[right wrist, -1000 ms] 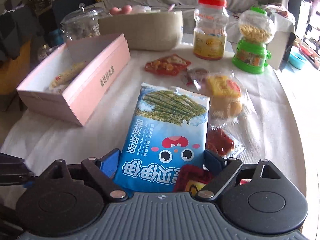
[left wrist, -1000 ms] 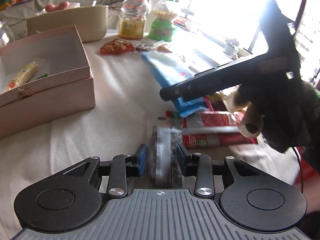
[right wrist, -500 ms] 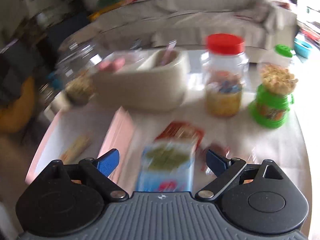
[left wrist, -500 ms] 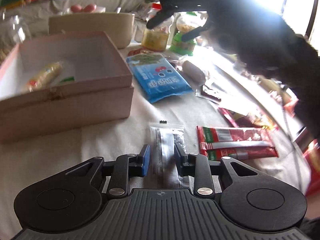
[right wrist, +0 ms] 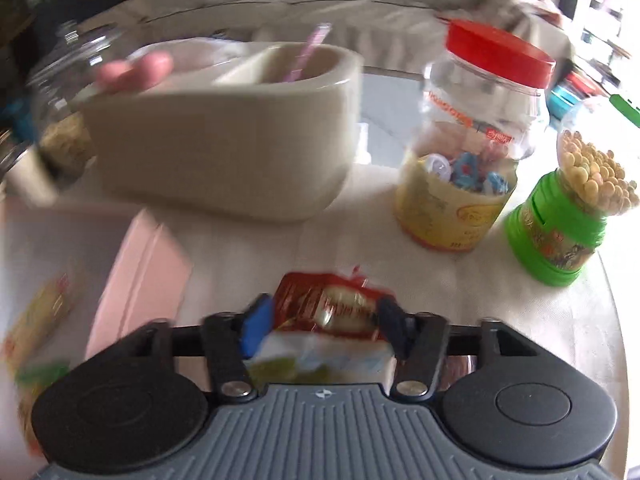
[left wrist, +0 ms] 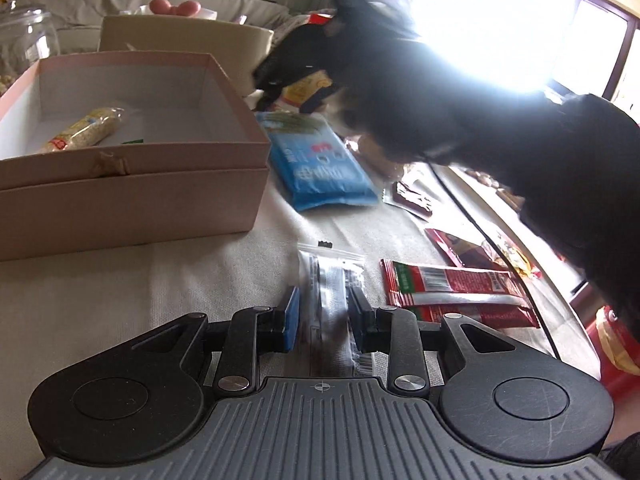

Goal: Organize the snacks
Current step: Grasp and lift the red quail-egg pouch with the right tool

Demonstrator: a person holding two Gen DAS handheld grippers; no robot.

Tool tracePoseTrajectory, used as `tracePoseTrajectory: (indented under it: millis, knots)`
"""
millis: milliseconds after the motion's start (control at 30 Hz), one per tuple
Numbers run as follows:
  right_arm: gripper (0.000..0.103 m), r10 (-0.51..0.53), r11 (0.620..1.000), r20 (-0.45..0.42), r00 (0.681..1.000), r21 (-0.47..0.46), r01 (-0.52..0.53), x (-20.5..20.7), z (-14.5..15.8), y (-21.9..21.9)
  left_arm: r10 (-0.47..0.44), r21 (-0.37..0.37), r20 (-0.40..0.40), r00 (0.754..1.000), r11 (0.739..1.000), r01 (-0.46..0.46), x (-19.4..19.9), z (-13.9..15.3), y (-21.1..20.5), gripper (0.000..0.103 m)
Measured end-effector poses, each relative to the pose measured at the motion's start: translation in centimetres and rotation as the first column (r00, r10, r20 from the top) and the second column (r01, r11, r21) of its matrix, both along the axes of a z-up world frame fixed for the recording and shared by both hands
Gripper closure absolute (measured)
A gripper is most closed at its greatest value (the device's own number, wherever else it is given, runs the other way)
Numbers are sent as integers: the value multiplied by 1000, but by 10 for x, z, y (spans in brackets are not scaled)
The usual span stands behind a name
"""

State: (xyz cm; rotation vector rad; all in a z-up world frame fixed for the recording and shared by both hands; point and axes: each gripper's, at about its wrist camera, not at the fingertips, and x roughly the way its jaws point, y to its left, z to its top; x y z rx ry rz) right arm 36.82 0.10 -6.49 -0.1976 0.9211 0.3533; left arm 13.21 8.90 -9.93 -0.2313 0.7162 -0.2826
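My left gripper (left wrist: 322,306) is open, its jaws on either side of a clear zip bag (left wrist: 332,280) with dark contents that lies on the white cloth. My right gripper (right wrist: 322,314) is open over a small red snack packet (right wrist: 328,306); the jaws are apart from it. The blue seaweed bag (left wrist: 316,164) lies beside the open pink box (left wrist: 132,184), which holds a yellow snack roll (left wrist: 86,130). Red stick packets (left wrist: 452,292) lie right of the zip bag. In the left wrist view the right arm shows as a dark shape (left wrist: 420,88) above the blue bag.
A beige bin (right wrist: 224,132), a red-lidded candy jar (right wrist: 472,152) and a green-based dispenser (right wrist: 560,228) stand at the back of the table. A glass jar (right wrist: 52,120) is at the back left. More packets (left wrist: 412,198) lie along the table's right edge.
My right gripper has moved forward past the blue bag to the red packet and its jaws have narrowed. My left gripper has stayed around the zip bag and opened slightly.
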Motion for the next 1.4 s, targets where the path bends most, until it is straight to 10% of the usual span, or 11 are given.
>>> tracePoseTrajectory:
  millis: [67, 267, 333, 433, 633, 933, 1400]
  knots:
    - [82, 39, 999, -37, 999, 17, -38, -14, 5, -10, 7, 5, -6, 1000, 1000, -7, -1, 1, -1, 72]
    - [87, 145, 989, -100, 984, 51, -140, -50, 11, -36, 12, 39, -20, 1000, 999, -11, -7, 5, -10, 72]
    - [74, 124, 987, -74, 990, 114, -115, -48, 19, -45, 18, 40, -24, 1000, 999, -17, -6, 5, -11, 72]
    - [16, -15, 967, -85, 996, 253, 36, -24, 24, -59, 34, 33, -37, 999, 999, -32, -3, 6, -10, 72]
    - [7, -141, 963, -59, 988, 224, 151, 24, -1, -29, 44, 52, -33, 998, 998, -43, -5, 7, -6, 73]
    - [24, 99, 995, 24, 995, -16, -98, -22, -18, -3, 18, 56, -31, 999, 998, -17, -8, 7, -5, 72]
    - [24, 288, 931, 135, 948, 194, -311, -175, 57, -90, 17, 162, -51, 999, 987, -9, -39, 16, -22, 72]
